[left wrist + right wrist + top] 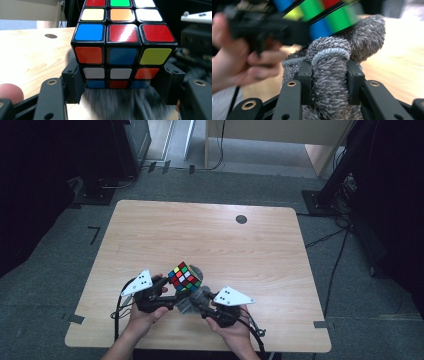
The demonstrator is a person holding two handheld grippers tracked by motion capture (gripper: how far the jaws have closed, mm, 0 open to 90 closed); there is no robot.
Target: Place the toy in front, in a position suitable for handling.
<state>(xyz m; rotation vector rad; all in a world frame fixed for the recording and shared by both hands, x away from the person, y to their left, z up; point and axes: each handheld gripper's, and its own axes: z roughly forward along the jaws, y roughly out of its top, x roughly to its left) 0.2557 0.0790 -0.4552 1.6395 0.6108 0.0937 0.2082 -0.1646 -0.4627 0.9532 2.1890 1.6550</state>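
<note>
1. Rubik's cube [184,276] is up off the wooden table [210,235] near its front edge, tilted on a corner, pinched in my left gripper [121,85]. The jaws are clamped on the cube's bottom layer from both sides.
2. Right gripper [329,82] has its jaws squeezed on a bunched grey fuzzy cloth [329,75], which sits right under the cube and seems to touch it.
3. Both hands come in low from the front edge, grippers angled inward toward each other, nearly meeting under the cube.
4. Hard to read: the right gripper view is motion-blurred, so the cube is just colour streaks there. Left hand [234,62] is smeared too.
</note>
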